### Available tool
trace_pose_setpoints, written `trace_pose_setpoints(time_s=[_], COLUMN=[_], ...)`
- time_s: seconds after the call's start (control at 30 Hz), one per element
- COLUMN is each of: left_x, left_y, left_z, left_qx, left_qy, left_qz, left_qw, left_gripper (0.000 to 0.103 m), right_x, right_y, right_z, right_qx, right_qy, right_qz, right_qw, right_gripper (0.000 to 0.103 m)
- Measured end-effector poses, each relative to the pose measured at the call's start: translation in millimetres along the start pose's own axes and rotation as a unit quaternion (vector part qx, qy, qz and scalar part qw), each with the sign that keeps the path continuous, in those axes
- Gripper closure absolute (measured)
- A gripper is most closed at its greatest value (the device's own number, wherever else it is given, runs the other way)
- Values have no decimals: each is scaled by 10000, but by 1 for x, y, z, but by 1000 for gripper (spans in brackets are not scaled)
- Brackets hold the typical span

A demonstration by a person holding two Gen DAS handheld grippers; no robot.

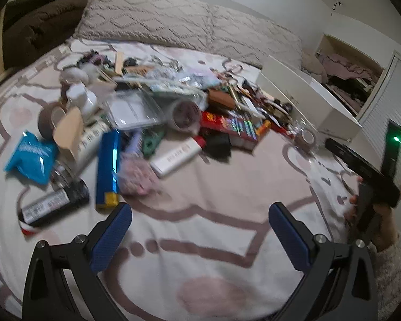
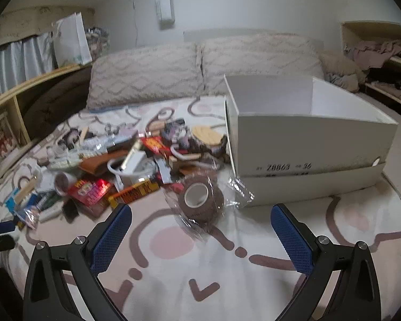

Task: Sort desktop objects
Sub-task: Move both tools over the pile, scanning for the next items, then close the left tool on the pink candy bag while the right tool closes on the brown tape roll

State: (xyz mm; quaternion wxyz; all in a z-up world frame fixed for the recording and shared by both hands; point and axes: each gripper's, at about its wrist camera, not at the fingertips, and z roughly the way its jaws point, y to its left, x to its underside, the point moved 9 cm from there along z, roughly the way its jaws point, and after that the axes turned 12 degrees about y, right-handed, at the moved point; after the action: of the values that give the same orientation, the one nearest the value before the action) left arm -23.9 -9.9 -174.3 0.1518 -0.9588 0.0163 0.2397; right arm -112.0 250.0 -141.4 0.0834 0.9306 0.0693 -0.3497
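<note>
A heap of small objects (image 1: 157,101) lies on a patterned bedspread, seen again in the right wrist view as the same heap (image 2: 125,165). A white open box (image 2: 307,139) stands to its right, also the box (image 1: 302,96) in the left wrist view. A brown tape roll in clear wrap (image 2: 200,198) lies just ahead of my right gripper (image 2: 200,222), which is open and holds nothing. My left gripper (image 1: 200,219) is open over bare bedspread, short of a blue box (image 1: 108,165) and a white tube (image 1: 177,155).
Two pillows (image 2: 200,67) line the headboard. A wooden shelf (image 2: 18,99) runs along the left. An open cupboard with clothes (image 1: 347,77) is at the right. A hand holds the other gripper's handle (image 1: 369,187) at the right edge of the left wrist view.
</note>
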Motion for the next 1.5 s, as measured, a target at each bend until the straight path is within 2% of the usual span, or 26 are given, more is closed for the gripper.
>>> trace_pose_setpoints(time_s=[0.13,0.27,0.4,0.53,0.7,0.87,1.03,1.2,1.23,1.37,1.43,1.5], left_x=[3,-3,-12,-24,-29,-29,-32,-33,-33,-33,-33,-32], left_y=[-1,12,26,45,55,54,56,57,56,56,55,56], left_z=[15,22,23,25,33,32,30,31,32,31,30,29], left_qx=[18,-447,-554,-1236,-1287,-1220,-1129,-1169,-1168,-1186,-1120,-1030], left_qy=[224,230,245,205,243,83,-13,-16,-24,-51,-78,-104], left_qz=[-33,-132,-290,-319,-421,-484,-606,-617,-606,-618,-642,-678], left_qw=[9997,9986,9977,9916,9905,9913,9918,9912,9913,9910,9916,9923], left_gripper=[0,0,0,0,2,3,14,19,27,39,42,47], right_x=[2,2,6,12,11,5,-2,-4,-4,0,2,2], right_y=[-1,5,10,9,2,3,6,1,-1,-11,-14,-12], right_z=[14,21,24,26,23,31,42,56,58,68,68,65], right_qx=[-191,-238,-193,-122,-124,-27,220,309,322,325,248,160], right_qy=[293,471,588,688,599,731,853,1029,1045,1176,1172,1102], right_qz=[39,-98,-286,-349,-206,-249,-362,-257,-212,33,131,125], right_qw=[9994,9986,9977,9969,9979,9970,9955,9939,9938,9925,9927,9937], right_gripper=[0,0,0,0,0,0,0,0,0,25,31,47])
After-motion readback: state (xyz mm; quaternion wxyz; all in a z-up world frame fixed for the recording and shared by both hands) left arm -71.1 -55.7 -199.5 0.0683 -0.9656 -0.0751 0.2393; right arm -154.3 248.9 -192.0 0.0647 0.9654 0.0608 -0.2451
